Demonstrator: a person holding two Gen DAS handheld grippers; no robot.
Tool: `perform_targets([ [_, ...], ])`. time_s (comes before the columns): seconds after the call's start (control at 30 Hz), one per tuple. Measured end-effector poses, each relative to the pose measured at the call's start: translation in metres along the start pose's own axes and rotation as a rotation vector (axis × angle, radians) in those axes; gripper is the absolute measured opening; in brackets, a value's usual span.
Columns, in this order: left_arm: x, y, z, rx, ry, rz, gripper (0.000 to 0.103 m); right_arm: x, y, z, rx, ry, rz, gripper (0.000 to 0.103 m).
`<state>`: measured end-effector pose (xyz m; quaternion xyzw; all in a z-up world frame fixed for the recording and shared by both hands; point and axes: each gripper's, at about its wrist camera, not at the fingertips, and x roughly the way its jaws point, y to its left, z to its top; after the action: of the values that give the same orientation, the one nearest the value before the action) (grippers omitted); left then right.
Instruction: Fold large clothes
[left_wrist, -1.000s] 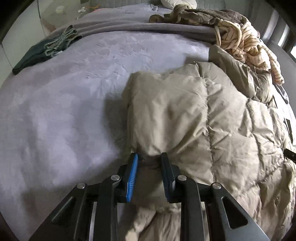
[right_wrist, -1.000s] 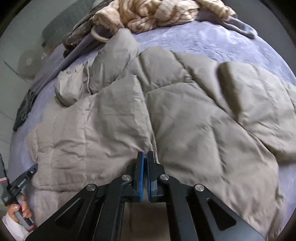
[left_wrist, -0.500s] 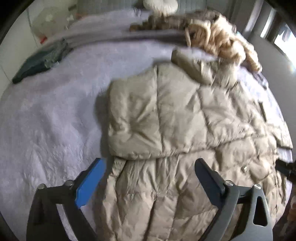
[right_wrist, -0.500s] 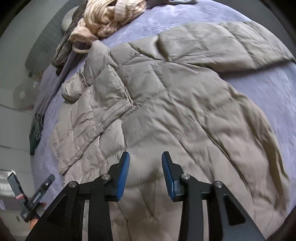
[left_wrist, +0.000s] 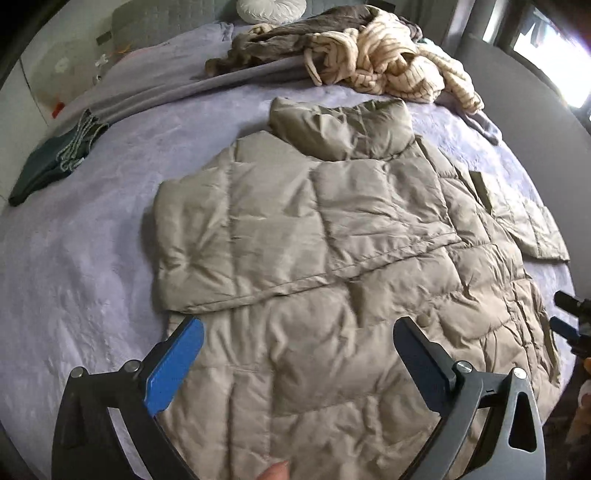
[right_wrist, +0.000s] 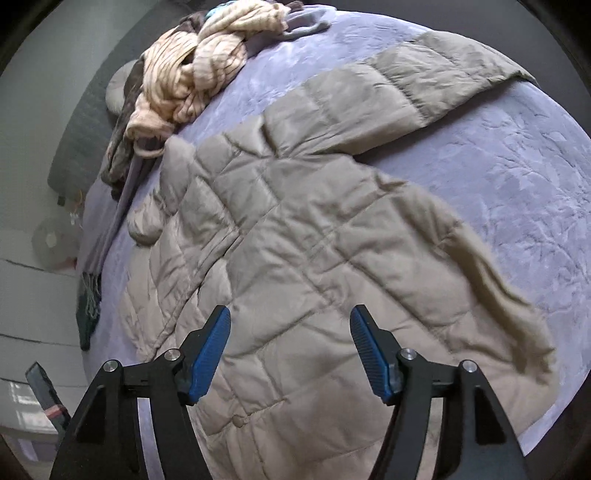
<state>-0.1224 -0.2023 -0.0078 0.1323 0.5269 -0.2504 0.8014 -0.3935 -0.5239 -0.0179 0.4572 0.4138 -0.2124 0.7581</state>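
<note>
A beige quilted puffer jacket (left_wrist: 332, 258) lies spread on the lavender bed cover (left_wrist: 92, 258). Its left sleeve (left_wrist: 295, 229) is folded across the chest, and its collar (left_wrist: 343, 125) points to the far side. In the right wrist view the jacket (right_wrist: 303, 251) has its other sleeve (right_wrist: 406, 85) stretched out to the far right. My left gripper (left_wrist: 299, 354) is wide open and empty above the jacket's lower part. My right gripper (right_wrist: 290, 350) is open and empty above the jacket's hem. Its tip also shows in the left wrist view (left_wrist: 569, 325).
A heap of cream striped and brown clothes (left_wrist: 369, 59) lies at the head of the bed, also in the right wrist view (right_wrist: 184, 85). A dark green fringed cloth (left_wrist: 51, 162) lies at the left edge. A white pillow (left_wrist: 271, 7) is at the back.
Both grippers have let go of the jacket, opened wide and drawn back. The left sleeve now lies folded across the chest.
</note>
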Motion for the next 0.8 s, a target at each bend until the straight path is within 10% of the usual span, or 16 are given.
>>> perform_targets([
  [0.43, 0.039, -0.157, 0.006, -0.010, 0.099, -0.033, 0.103, -0.003, -0.124, 0.103, 0.123, 0.011, 0.098, 0.084],
  [0.5, 0.042, -0.177, 0.010, -0.010, 0.095, -0.037, 0.103, -0.003, -0.146, 0.119, 0.168, -0.013, 0.125, 0.102],
  [0.8, 0.057, -0.228, 0.030, 0.007, 0.102, -0.016, 0.103, 0.016, -0.231, 0.199, 0.391, -0.067, 0.214, 0.103],
])
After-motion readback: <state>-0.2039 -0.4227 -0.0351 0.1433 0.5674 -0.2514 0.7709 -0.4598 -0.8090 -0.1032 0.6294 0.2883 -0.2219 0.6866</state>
